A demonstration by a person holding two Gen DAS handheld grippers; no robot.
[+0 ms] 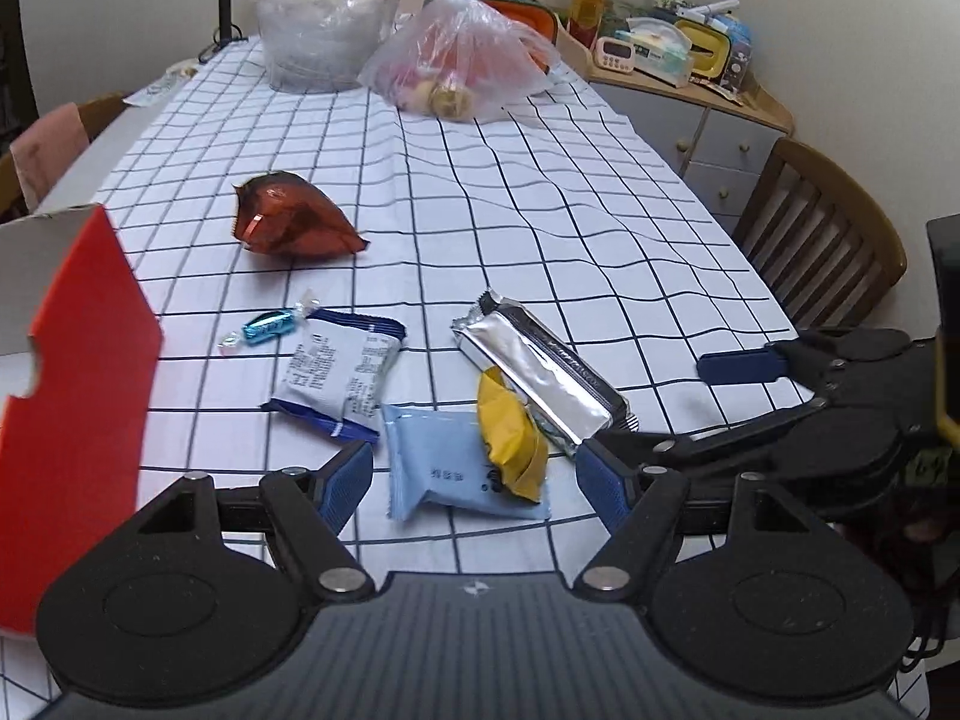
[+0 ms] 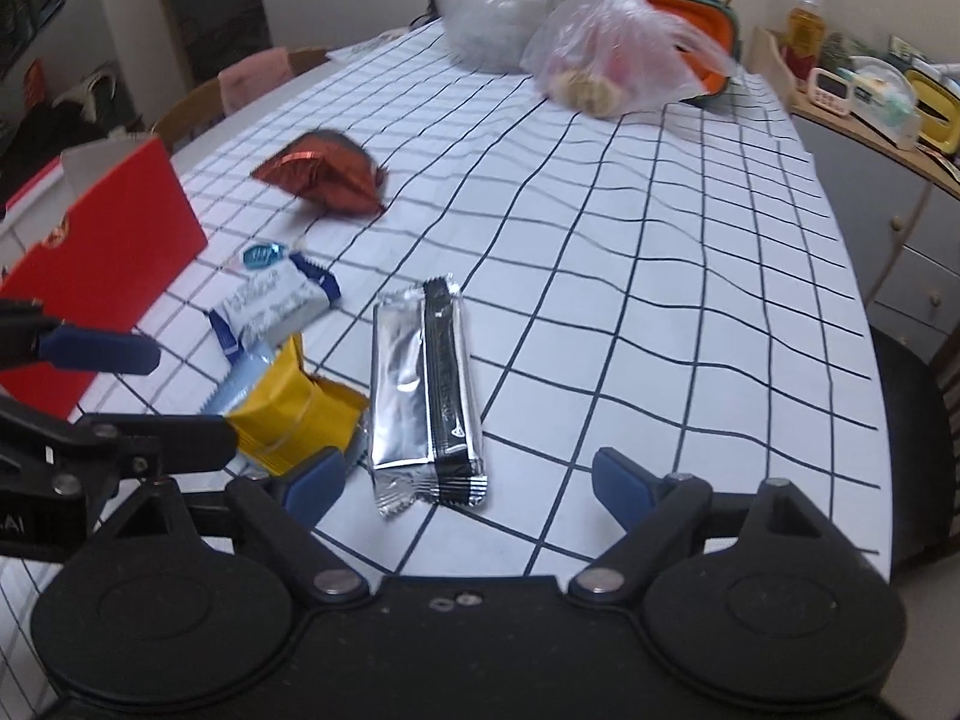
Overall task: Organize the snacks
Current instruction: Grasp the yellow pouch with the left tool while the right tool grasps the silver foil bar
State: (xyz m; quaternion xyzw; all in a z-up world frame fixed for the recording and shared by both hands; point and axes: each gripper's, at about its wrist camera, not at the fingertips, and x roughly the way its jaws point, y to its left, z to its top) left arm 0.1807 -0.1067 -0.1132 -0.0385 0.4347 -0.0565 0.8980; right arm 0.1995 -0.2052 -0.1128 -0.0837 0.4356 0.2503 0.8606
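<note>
Snacks lie on the checked tablecloth [image 1: 540, 204]. A silver and black bar [image 1: 540, 369] [image 2: 423, 390], a yellow packet [image 1: 510, 435] [image 2: 297, 414], a light blue packet [image 1: 441, 465], a white and blue packet [image 1: 342, 375] [image 2: 276, 303], a small blue candy [image 1: 267, 324] and a red foil pouch [image 1: 288, 216] [image 2: 327, 171] are spread out. My left gripper [image 1: 477, 477] is open around the light blue and yellow packets. My right gripper [image 2: 468, 480] is open, with the bar's near end between its fingers. A red box [image 1: 72, 396] [image 2: 96, 264] stands at the left.
Two clear plastic bags [image 1: 456, 60] [image 1: 324, 18] with food sit at the far end of the table. A wooden chair [image 1: 822, 234] stands on the right. A cabinet [image 1: 696, 108] with clutter is at the back right. Another chair [image 2: 240, 84] is on the left side.
</note>
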